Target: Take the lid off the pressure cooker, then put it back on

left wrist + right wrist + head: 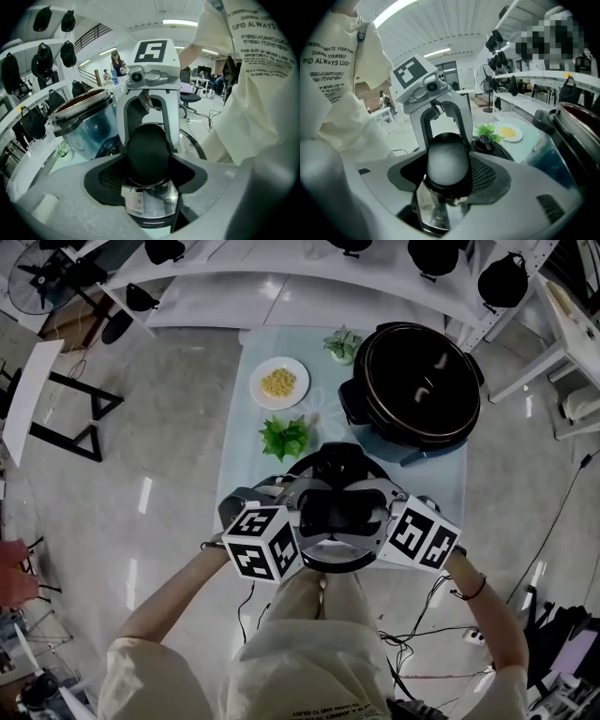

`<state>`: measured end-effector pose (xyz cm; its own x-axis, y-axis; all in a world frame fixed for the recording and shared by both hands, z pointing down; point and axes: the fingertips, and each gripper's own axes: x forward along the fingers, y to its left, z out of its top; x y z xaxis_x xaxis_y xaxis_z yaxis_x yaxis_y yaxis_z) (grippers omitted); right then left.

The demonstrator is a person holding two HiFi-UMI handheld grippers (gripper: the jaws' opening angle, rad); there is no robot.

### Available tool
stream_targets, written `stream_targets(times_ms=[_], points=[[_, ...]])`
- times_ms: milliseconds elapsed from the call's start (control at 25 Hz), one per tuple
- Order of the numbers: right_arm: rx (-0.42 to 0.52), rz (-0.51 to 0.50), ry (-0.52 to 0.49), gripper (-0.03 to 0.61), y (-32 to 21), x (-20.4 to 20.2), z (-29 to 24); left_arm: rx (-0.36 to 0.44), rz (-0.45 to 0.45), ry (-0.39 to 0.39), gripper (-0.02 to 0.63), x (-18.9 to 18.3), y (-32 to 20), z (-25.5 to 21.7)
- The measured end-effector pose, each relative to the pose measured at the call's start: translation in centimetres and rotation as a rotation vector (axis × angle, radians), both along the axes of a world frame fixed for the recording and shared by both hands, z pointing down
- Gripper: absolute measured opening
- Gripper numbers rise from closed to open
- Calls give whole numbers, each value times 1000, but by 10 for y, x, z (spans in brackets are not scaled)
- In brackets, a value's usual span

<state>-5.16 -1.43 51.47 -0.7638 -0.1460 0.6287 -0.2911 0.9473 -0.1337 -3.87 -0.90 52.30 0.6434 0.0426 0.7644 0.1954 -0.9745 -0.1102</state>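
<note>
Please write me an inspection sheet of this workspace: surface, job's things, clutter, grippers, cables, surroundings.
Surface: table with a pale blue cloth.
Job's things: cooker pot open, far right; lid off it, at the near edge.
Clutter: plate of yellow food, green leaves, small plant.
Grippers: left gripper and right gripper both shut on the lid's black handle, from opposite sides.
Cables: black cables on the floor.
Surroundings: white shelf with black bags.
</note>
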Motion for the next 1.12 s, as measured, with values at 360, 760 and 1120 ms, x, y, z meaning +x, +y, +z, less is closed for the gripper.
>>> stream_targets(times_ms=[360, 760, 1120], points=[[-5, -5, 47, 276, -3, -1, 35, 10, -14, -43, 272, -1, -4, 36], [-4, -4, 80, 276, -2, -1, 59, 25, -15, -93, 272, -2, -2, 60], [-14, -1, 105, 275, -2, 0, 71, 34, -14, -118, 272, -2, -2, 72]])
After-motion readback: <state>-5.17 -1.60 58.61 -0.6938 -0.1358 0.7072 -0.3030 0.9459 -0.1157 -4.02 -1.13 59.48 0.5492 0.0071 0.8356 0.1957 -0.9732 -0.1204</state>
